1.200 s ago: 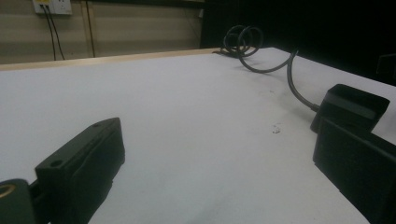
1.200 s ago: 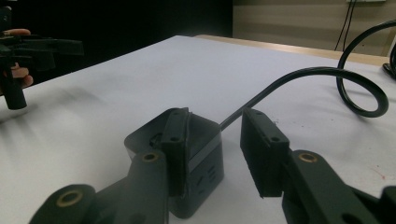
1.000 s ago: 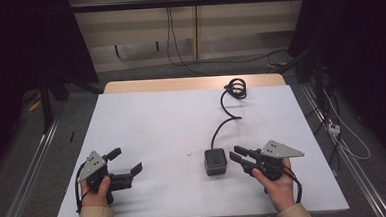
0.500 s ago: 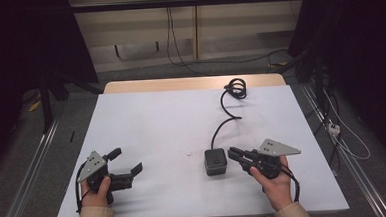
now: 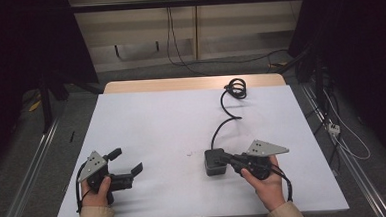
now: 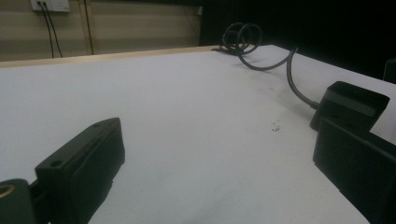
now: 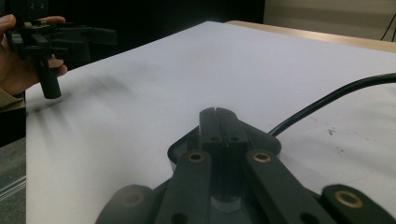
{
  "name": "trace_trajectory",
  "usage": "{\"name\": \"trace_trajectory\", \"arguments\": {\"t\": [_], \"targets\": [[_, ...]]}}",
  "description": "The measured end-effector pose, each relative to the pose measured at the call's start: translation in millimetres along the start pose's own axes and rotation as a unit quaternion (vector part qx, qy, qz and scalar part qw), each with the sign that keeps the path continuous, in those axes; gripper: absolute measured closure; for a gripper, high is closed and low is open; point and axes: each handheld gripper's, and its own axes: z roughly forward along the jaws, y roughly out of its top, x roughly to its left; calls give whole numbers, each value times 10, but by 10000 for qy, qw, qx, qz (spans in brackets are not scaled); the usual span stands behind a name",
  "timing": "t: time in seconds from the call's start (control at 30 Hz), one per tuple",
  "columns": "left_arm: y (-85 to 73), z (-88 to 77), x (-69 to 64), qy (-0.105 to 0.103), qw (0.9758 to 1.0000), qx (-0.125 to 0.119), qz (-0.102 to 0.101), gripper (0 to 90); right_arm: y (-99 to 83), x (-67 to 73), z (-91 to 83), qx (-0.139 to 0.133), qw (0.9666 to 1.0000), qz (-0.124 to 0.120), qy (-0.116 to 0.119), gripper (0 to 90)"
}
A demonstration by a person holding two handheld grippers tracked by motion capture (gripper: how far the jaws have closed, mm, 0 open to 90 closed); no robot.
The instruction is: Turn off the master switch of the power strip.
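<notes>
A small black box (image 5: 213, 163) with a black cable (image 5: 222, 123) lies on the white table (image 5: 171, 119), right of centre near the front. My right gripper (image 5: 222, 158) is shut, and its joined jaws rest over the box's top (image 7: 261, 140) with nothing between them. The right gripper view looks along the closed jaws of this right gripper (image 7: 217, 122). My left gripper (image 5: 127, 160) is open above the table at the front left, holding nothing. Its wide-spread jaws frame the left gripper view, where the left gripper (image 6: 218, 133) faces the box (image 6: 355, 105).
The cable runs from the box to a coil (image 5: 236, 87) at the table's far edge, and the same coil (image 6: 240, 35) lies ahead in the left gripper view. A wooden strip (image 5: 189, 83) borders the far edge. Loose cables lie on the floor (image 5: 343, 140) to the right.
My right gripper has slid left, so its jaws now lie over the black box. The left gripper has stayed put and open.
</notes>
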Motion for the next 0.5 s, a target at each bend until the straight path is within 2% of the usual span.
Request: {"name": "trace_trajectory", "arguments": {"t": [0.2, 0.5], "targets": [[1, -2, 2, -3, 10000, -4, -3, 19, -18, 8, 74, 136, 9999, -33, -37, 900], [-2, 3, 2, -14, 10000, -3, -23, 19, -37, 10, 135, 179, 9998, -79, 13, 900]]}}
